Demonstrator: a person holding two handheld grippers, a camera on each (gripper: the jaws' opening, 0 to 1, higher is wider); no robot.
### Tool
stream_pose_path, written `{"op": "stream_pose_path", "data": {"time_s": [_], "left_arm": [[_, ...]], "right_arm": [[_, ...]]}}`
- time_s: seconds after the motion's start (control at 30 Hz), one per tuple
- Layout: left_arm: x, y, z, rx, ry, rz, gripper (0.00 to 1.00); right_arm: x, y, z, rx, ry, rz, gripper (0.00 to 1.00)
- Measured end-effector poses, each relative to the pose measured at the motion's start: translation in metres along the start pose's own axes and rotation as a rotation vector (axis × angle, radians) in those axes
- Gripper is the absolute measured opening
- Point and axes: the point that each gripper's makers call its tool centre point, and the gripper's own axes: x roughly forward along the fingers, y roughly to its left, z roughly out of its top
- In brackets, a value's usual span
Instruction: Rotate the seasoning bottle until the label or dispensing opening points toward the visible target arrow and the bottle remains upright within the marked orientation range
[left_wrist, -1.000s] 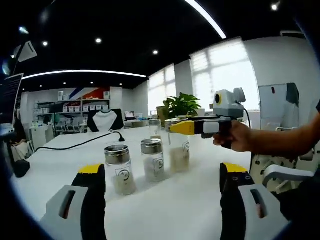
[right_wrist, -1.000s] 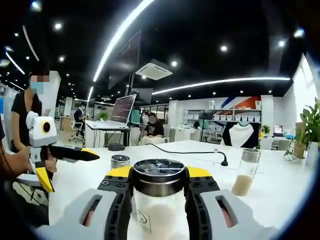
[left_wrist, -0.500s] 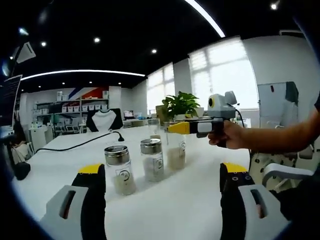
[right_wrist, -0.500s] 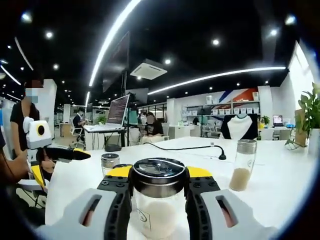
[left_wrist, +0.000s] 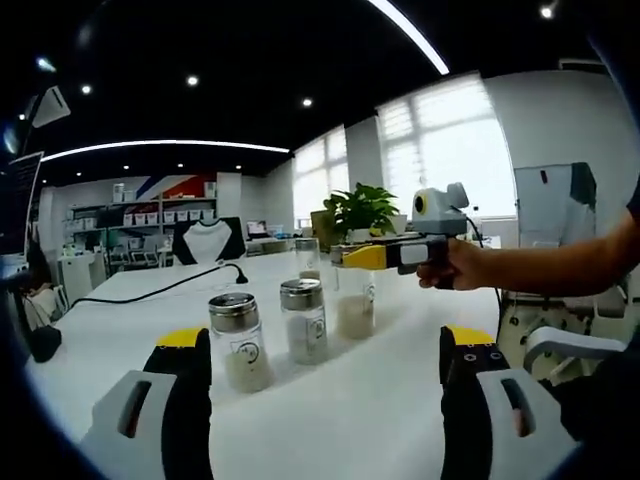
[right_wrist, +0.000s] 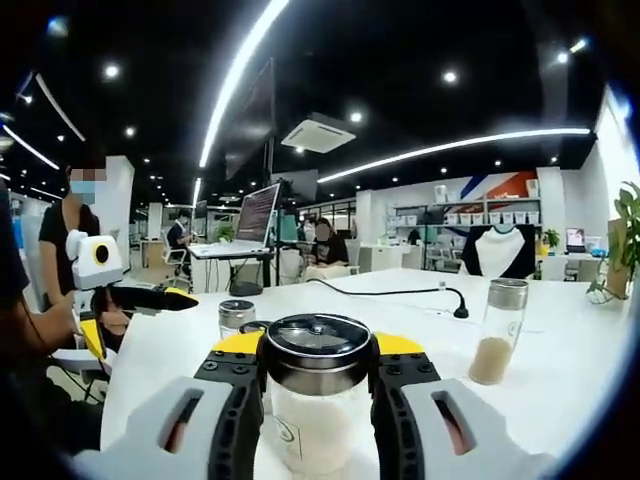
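Three glass seasoning bottles with metal lids stand in a row on the white table (left_wrist: 360, 400): a near one (left_wrist: 238, 340), a middle one (left_wrist: 304, 320) and a far one (left_wrist: 355, 300). My right gripper (left_wrist: 350, 257), held by a hand coming from the right, is shut on the far bottle's top. In the right gripper view that seasoning bottle (right_wrist: 318, 400), part full of pale powder, stands upright between the jaws of my right gripper (right_wrist: 318, 352). My left gripper (left_wrist: 325, 345) hangs open in front of the row, touching nothing, and is seen again as the left gripper (right_wrist: 135, 297).
A fourth bottle (left_wrist: 308, 258) stands farther back, seen also as the bottle (right_wrist: 497, 330). A black cable (left_wrist: 150, 290) runs across the table, and a potted plant (left_wrist: 362, 210) stands at the far edge. A small bottle (right_wrist: 236, 317) stands behind the held one. People sit at desks beyond.
The right gripper, still shut on the bottle, has turned a little one way and back. The left gripper and the other bottles have stayed put.
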Motion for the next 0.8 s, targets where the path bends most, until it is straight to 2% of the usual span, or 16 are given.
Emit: {"op": "stream_pose_path", "data": {"time_s": [0.27,0.8], "left_arm": [[0.0009,-0.0025,0.0016,0.006,0.002,-0.004,1.00],[0.0026,-0.0030,-0.0001,0.013,0.011,0.008,1.00]], "right_arm": [[-0.0005,-0.0004,-0.0001,0.010,-0.015,0.031,0.38],[0.0005,-0.0024,-0.0019,0.010,-0.024,0.005,0.38]]}}
